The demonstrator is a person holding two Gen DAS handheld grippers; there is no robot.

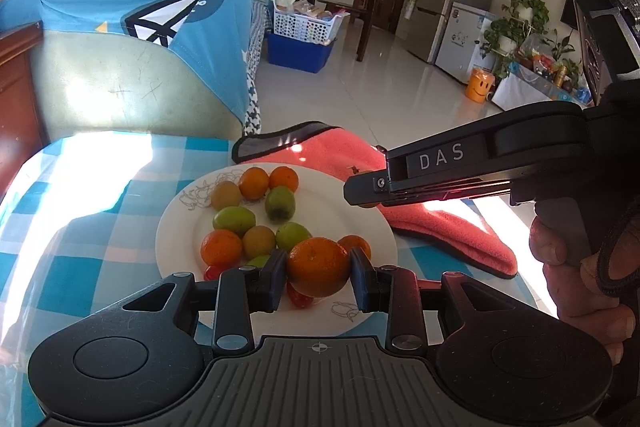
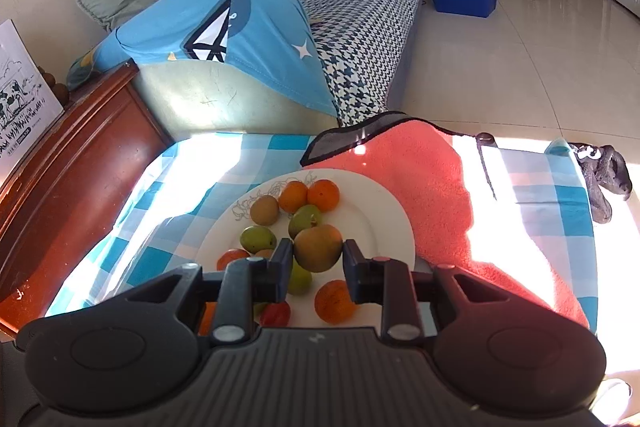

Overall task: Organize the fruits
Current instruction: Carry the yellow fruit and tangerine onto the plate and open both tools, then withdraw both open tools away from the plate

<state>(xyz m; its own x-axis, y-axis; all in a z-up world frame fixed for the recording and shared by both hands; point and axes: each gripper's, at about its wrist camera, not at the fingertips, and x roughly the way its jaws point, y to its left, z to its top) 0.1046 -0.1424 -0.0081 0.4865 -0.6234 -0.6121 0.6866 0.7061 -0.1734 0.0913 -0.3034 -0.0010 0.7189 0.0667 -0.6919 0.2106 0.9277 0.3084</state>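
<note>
Left gripper [image 1: 319, 269]: an orange [image 1: 319, 267] is pinched between its pads and held over the near part of the plate [image 1: 176, 231].
Right gripper [image 2: 318, 253]: a brownish-green fruit [image 2: 318, 248] is pinched between its pads and held above the plate's middle.
Right gripper in the left view: seen side-on at the right [image 1: 360, 189], over the plate's far right edge; a hand [image 1: 580, 275] is wrapped round its grip.
Plate: white with a line drawing on the rim, set on a blue-checked cloth [image 1: 80, 227]; a red towel [image 1: 440, 223] is touched by its far right rim.
Fruit on plate: two small oranges [image 1: 269, 181] are seen at the far edge, green fruits [image 1: 234, 220] and yellowish ones [image 1: 225, 195] in the middle, more oranges [image 1: 221, 247] nearer, and small red tomatoes [image 1: 299, 297] at the near edge.
Surroundings: a sofa with a blue cover [image 2: 224, 27] is seen beyond the table, a wooden cabinet [image 2: 76, 163] at the left.
</note>
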